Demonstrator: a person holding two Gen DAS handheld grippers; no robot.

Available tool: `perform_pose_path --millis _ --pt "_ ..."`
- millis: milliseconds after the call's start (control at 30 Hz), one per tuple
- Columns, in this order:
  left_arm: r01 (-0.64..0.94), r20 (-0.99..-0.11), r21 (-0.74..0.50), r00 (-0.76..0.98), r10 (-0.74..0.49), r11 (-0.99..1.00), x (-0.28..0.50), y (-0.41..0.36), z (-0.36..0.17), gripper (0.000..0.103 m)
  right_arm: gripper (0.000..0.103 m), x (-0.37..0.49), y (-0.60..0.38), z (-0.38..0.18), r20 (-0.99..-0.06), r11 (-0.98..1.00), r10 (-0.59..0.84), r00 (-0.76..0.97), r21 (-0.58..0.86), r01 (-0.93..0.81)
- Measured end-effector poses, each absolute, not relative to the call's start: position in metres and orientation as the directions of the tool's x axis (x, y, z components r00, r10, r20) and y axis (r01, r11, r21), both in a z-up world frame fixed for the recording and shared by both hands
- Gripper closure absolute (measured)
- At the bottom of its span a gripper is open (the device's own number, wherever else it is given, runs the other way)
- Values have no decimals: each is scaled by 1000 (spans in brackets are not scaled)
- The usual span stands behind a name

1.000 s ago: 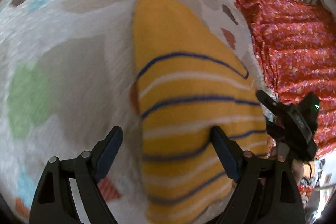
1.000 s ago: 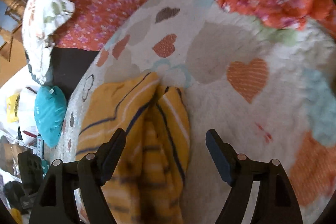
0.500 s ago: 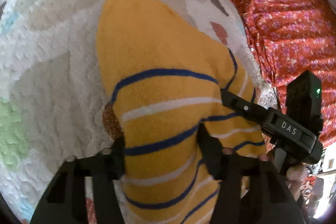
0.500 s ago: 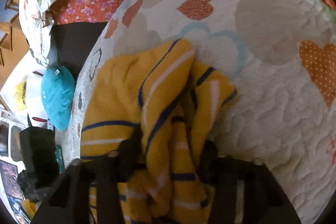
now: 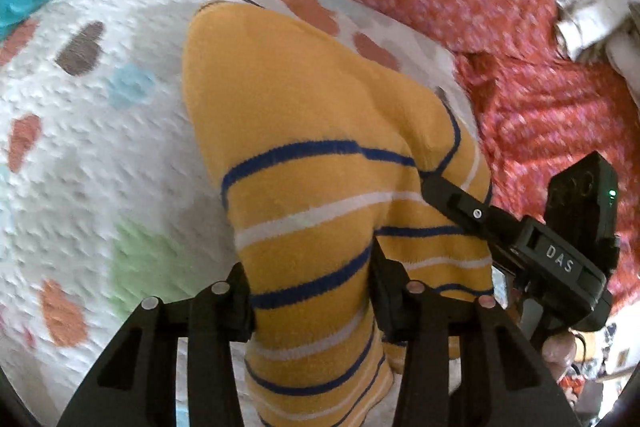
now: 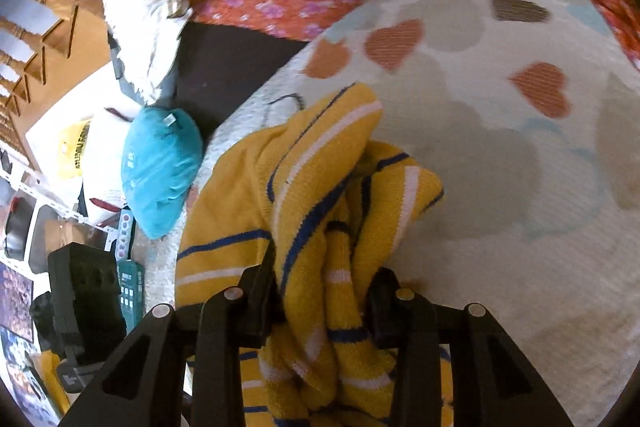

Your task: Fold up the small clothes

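In the left wrist view, the white quilted blanket with coloured heart patches (image 5: 80, 155) fills the left side of the frame. In the centre lies the small yellow knitted garment with blue and white stripes (image 5: 304, 131); its plain end reaches toward the upper middle, and its striped end runs down between the fingers of the left gripper (image 5: 312, 291). The jaws are closing, with the cloth pinched between them. At the lower right, the right gripper (image 5: 444, 191) bites the same garment from the side.

In the right wrist view, a teal cushion (image 6: 160, 171) sits at the left edge. The garment is bunched in the centre, and the right gripper's jaws are closing on a thick bundle of it.

I judge the step to be the grasp before a fold. The next move calls for carrying both held edges together over the flat part, evenly, without dragging.
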State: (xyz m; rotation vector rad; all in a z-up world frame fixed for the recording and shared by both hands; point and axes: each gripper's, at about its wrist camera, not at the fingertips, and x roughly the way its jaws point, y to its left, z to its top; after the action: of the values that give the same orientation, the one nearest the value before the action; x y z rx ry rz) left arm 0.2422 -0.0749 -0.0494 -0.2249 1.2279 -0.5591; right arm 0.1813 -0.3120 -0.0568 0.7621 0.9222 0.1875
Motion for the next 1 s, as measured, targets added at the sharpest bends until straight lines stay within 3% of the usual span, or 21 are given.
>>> perform_pose_path --millis 133,200,300,333,367,533,667,767,833,900,967,1000 --pt "235 -854 -422 221 -471 876 269 -61 -66 59 64 213 -287 -68 -665 741 451 596 651 165" --pt "194 -877 -405 196 -440 894 281 -55 -87 50 64 226 -276 -81 -696 763 430 575 621 181" --pt "166 -873 -434 163 -459 885 287 -47 -105 44 54 241 -266 -101 -790 848 299 535 477 231" --pt "158 -863 -454 165 -477 877 284 -42 -103 44 46 242 -267 -105 -805 863 269 529 445 239" --pt "160 -859 -461 168 -484 873 282 -40 -101 44 41 241 -269 -105 -805 866 262 532 440 239" --pt "195 -865 -379 273 -421 905 255 -20 -72 44 41 213 -288 -67 -764 885 169 623 396 245" --pt "177 -848 -400 300 -436 899 230 -8 -69 44 57 189 -294 -41 -684 834 254 684 513 204" --pt "168 -854 -407 280 -439 898 215 -13 -83 44 58 191 -282 -47 -619 760 433 655 641 104" --pt "161 -872 -392 248 -422 906 211 -19 -100 44 58 200 -271 -67 -629 734 508 588 673 86" --pt "147 -877 -393 239 -418 908 209 -18 -112 34 62 205 -273 -91 -717 790 415 561 589 169" --pt "152 -866 -410 243 -436 899 208 -17 -114 32 90 205 -279 -100 -764 842 310 566 496 209" --pt "164 -863 -406 255 -436 899 208 -16 -113 32 91 203 -283 -101 -763 849 298 574 486 207"
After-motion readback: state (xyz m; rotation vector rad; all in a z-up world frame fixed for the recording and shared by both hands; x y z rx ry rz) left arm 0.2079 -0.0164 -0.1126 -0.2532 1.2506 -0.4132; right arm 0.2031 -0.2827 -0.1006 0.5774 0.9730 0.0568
